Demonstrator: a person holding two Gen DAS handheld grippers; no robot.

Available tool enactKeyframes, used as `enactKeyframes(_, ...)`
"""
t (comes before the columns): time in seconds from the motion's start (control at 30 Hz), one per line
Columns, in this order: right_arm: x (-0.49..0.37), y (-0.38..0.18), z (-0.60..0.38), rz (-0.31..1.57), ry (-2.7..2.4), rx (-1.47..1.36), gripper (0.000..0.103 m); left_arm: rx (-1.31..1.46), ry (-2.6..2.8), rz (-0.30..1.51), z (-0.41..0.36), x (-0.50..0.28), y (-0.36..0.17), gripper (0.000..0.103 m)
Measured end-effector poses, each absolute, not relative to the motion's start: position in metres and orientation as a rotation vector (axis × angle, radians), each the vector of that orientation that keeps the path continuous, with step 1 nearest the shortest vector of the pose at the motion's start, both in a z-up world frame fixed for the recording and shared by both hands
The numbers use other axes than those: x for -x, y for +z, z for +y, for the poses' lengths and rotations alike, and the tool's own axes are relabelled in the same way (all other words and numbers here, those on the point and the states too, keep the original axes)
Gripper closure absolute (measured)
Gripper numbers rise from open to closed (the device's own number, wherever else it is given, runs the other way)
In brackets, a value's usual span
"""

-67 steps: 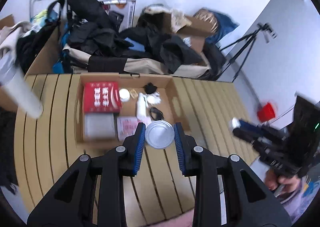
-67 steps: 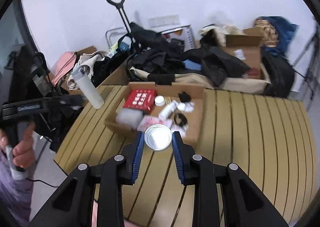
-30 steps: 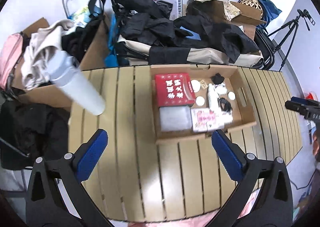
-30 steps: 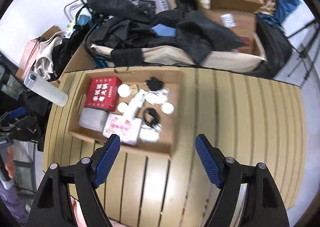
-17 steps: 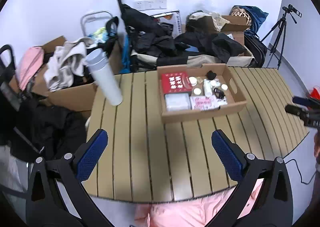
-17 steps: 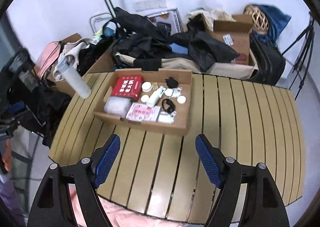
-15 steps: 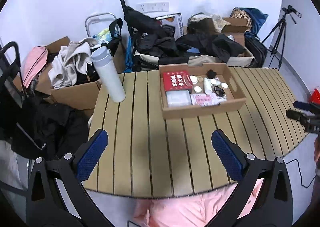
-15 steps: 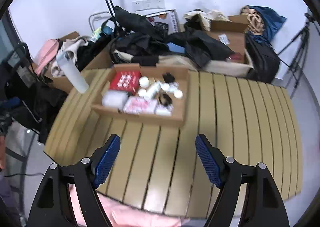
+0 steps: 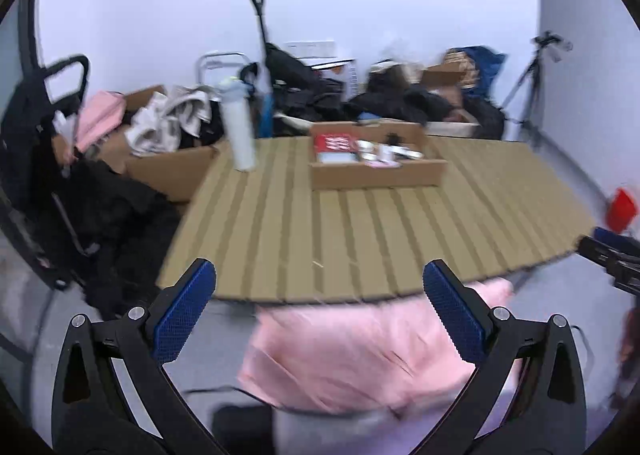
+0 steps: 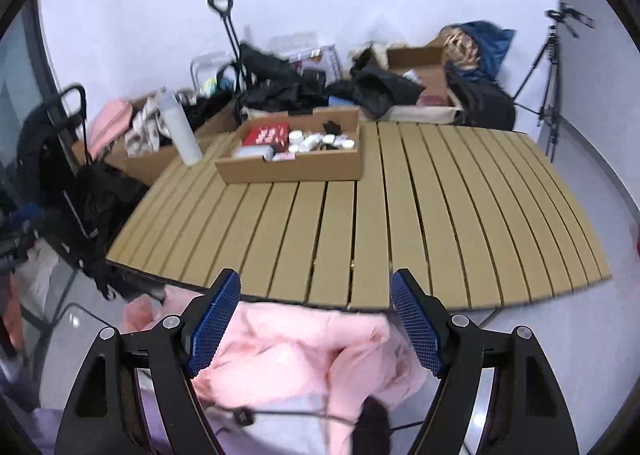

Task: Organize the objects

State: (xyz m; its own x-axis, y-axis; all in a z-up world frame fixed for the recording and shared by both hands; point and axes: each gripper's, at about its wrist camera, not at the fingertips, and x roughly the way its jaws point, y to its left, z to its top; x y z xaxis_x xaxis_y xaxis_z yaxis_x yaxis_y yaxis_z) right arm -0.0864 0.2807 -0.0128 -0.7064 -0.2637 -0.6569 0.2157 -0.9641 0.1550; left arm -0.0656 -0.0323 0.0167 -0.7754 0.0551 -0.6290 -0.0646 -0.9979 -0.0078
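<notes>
Left wrist view: the left gripper [image 9: 319,289] is held back from the near edge of the slatted table [image 9: 384,223], above a pink garment [image 9: 360,359]; its jaws are spread wide with nothing between the blue pads [image 9: 184,309]. The frame is motion-blurred. The cardboard box [image 9: 378,173] sits on the far half of the table, holding a red packet [image 9: 335,143] at its left end and small white items, too blurred to tell apart, to the right. A white bottle [image 9: 239,127] stands upright near the table's far left edge, well apart from the box. A black tripod [image 9: 528,87] stands at the far right, and part of the right gripper [image 9: 612,255] shows at the right edge. Right wrist view: the right gripper [image 10: 316,321] likewise hangs just off the near table edge [image 10: 360,301] over the pink garment [image 10: 300,355], jaws released and wide apart, grasping nothing. The cardboard box [image 10: 292,171] lies on the far left part of the table with the red packet [image 10: 267,134] bearing white characters, too small to read, beside small white jars [image 10: 297,136] and a black item [image 10: 331,128]. The white bottle [image 10: 180,127] stands to the left of the box.
</notes>
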Motion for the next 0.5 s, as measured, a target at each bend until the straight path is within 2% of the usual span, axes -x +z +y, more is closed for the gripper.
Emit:
enactKeyframes(0.07, 0.064, -0.019, 0.275, -0.113, -2.717, -0.975, 0.019, 1.004, 2.910, -0.049, -0.032, 0.043, 0.008, 0.000)
enactKeyframes(0.13, 0.054, -0.025, 0.261, -0.007, -2.719, -0.984, 0.019, 0.959, 2.906, -0.078, -0.028, 0.027, 0.004, 0.000)
enactKeyframes(0.27, 0.041, -0.020, 0.238, 0.071, -2.670, -0.941, 0.019, 0.925, 2.956, 0.080, -0.014, 0.016, 0.005, 0.000)
enactKeyframes(0.5, 0.039, -0.025, 0.222, 0.142, -2.701, -0.952, 0.019, 0.959, 2.953, 0.048, -0.013, 0.017, -0.001, 0.000)
